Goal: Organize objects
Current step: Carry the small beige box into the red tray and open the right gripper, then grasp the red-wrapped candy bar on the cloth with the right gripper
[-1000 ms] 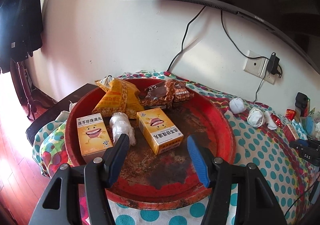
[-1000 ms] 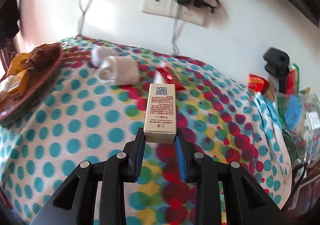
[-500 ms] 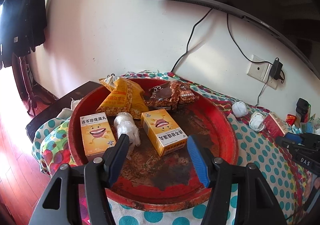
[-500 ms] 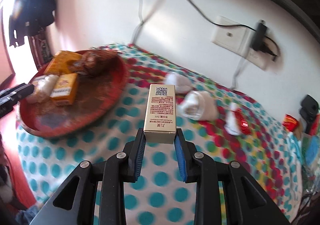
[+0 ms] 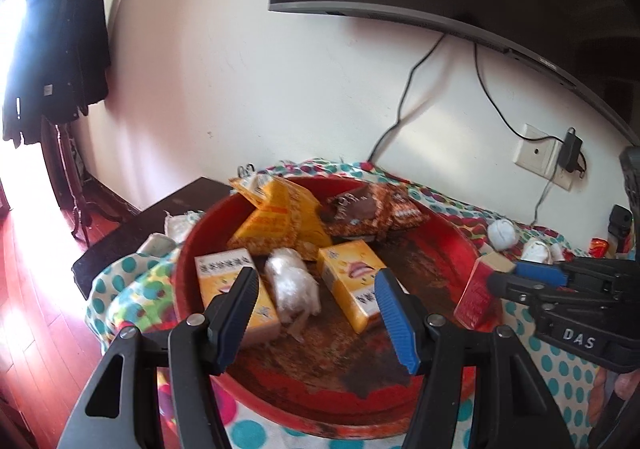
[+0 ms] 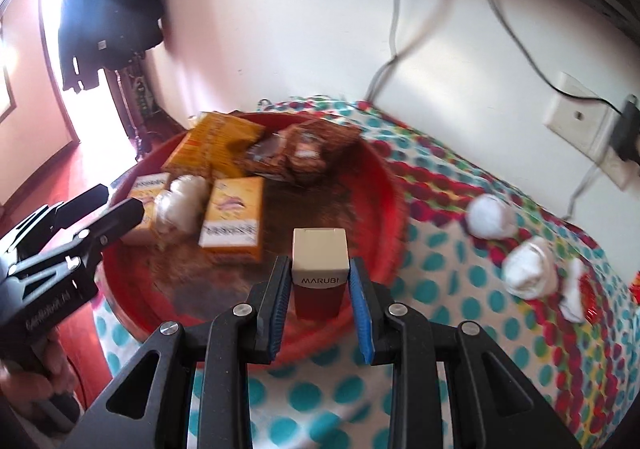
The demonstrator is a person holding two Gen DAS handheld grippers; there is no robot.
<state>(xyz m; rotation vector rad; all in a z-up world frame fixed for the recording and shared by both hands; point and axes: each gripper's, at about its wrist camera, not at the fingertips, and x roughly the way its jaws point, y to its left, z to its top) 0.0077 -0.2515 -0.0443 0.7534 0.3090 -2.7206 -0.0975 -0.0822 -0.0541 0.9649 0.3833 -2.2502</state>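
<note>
A tall cream-and-dark-red cardboard box marked MARUBI (image 6: 319,273) is clamped between the blue pads of the right gripper (image 6: 320,295) and is held above the near right edge of a round, worn red metal tray (image 5: 452,245). In the tray are seen two orange-yellow cartons (image 5: 352,285), a clear plastic-wrapped white bundle (image 5: 294,283), yellow snack bags (image 5: 280,225) and brown snack packets (image 5: 372,211). The left gripper (image 5: 314,313) is held with its jaws wide and empty above the tray's near side. White crumpled wads (image 6: 490,215) lie on the polka-dot tablecloth (image 6: 460,289), to the right of the tray
</note>
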